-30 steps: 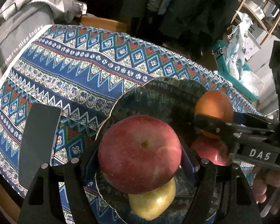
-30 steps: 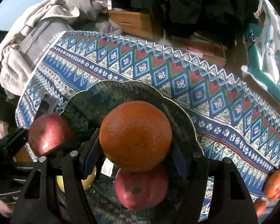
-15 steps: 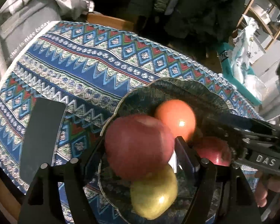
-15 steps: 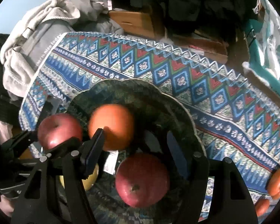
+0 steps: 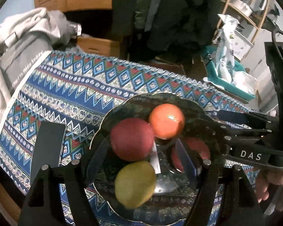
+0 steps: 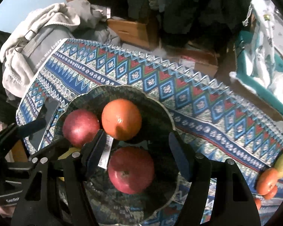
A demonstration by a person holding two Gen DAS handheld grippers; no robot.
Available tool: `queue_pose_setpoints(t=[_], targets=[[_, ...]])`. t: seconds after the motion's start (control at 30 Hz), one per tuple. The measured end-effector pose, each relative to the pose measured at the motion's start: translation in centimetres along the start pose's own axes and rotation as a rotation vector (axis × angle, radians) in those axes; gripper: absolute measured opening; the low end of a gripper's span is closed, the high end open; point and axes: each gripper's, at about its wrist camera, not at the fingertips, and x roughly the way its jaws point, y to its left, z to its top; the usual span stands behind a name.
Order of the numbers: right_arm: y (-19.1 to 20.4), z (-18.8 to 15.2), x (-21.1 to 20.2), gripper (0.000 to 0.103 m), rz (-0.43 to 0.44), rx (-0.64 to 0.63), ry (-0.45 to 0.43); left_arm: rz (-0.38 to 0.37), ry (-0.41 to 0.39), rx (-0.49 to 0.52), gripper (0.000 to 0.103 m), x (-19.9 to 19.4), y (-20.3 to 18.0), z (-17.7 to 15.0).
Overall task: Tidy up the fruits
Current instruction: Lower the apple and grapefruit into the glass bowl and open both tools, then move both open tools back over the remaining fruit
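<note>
Dark scalloped glass bowl (image 6: 166,113) sits on the surface under a blue patterned cloth (image 6: 198,94). Inside the bowl: round orange (image 6: 121,119), red apple (image 6: 81,128) touching it, second red apple (image 6: 131,170) nearer the camera, yellow-green pear (image 5: 134,183). Left tool (image 5: 139,166) spread, pinching nothing, above the pear. Right tool (image 6: 137,148) spread, empty, over the near apple. Loose fruit (image 6: 269,179) lies on the cloth at far right.
</note>
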Motion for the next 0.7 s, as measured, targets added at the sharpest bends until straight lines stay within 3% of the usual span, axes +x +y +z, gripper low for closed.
queue_pose_setpoints(t=[0.7], targets=[[-5.2,-3.7,-8.8,0.071,-0.093,0.079,-0.111,-0.047,-0.047,0.156,0.077,-3.6,-7.9,-0.2]])
